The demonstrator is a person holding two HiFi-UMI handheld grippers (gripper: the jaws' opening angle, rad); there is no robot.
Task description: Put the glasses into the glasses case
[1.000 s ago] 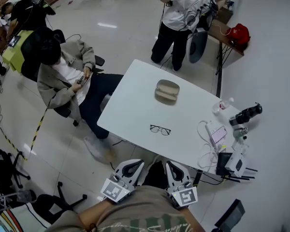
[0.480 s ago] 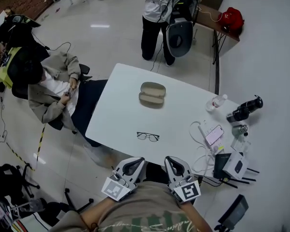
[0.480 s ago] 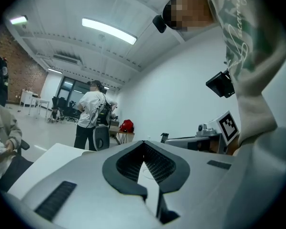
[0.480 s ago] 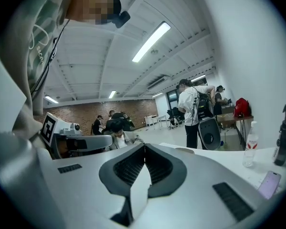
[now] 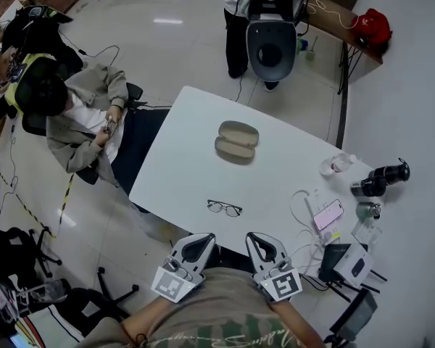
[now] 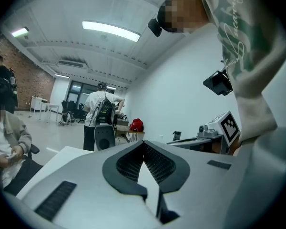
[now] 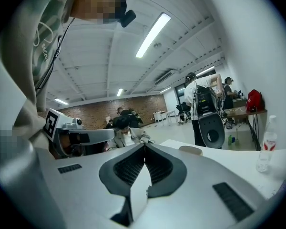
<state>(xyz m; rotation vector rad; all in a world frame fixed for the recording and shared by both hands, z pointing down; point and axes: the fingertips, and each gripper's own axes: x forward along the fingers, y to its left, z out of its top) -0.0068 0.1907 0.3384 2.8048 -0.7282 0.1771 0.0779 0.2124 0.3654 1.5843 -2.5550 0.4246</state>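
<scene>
Hanging side by side at the table's (image 5: 175,167) near edge, the left gripper (image 5: 198,239) and right gripper (image 5: 257,238) each have jaws pressed together on nothing. The glasses (image 5: 224,207) lie just ahead of them, between the two. The case (image 5: 236,141) sits farther ahead.

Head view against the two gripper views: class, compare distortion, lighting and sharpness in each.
Head view: mild bending, even light, faint shadows, glasses and glasses case sharp; left gripper view: strong fisheye, dark corners, ceiling lamp glaring, left claw looming large; right gripper view: likewise, right claw oversized.
</scene>
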